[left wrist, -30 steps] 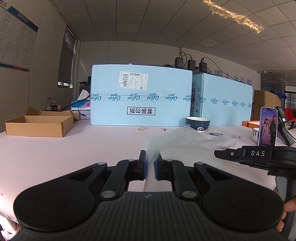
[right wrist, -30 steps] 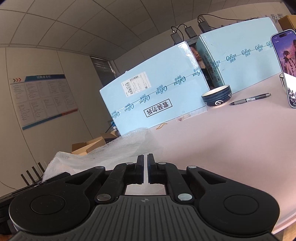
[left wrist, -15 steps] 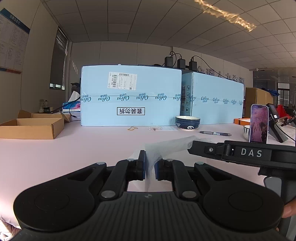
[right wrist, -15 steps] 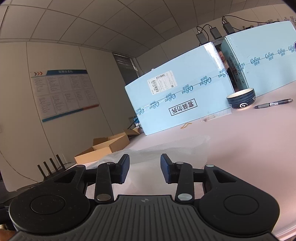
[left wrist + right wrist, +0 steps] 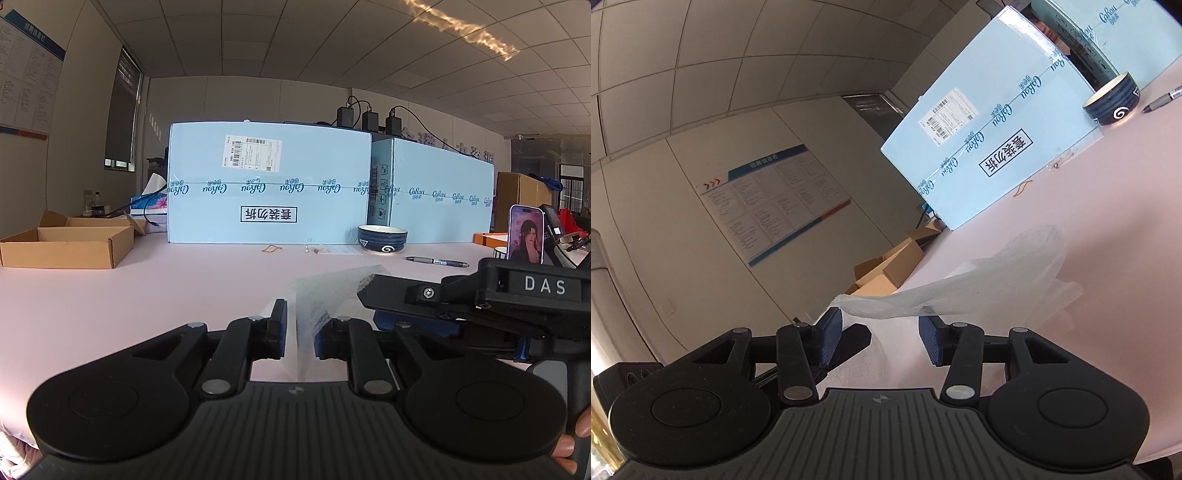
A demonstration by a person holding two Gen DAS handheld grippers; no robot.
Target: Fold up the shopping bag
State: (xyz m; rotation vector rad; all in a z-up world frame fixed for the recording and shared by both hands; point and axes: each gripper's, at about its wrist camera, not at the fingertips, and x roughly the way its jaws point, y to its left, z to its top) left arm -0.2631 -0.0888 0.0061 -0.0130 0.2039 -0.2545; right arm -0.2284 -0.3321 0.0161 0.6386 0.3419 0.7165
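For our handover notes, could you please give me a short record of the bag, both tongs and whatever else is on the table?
bag: translucent plastic bag, partly raised off the pink table
left tongs: narrowly parted, bag film between them, no clear pinch
right tongs: wide open, bag just past the tips, not gripped
other items: bowl, pen, phone, cardboard box

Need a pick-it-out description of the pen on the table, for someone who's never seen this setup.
Find the two big light-blue cartons standing at the back of the pale pink table. Where they meet sits a dark blue bowl with a white spiral. The pen lies flat on the table just right of that bowl: slim, grey, the only long thin thing there.
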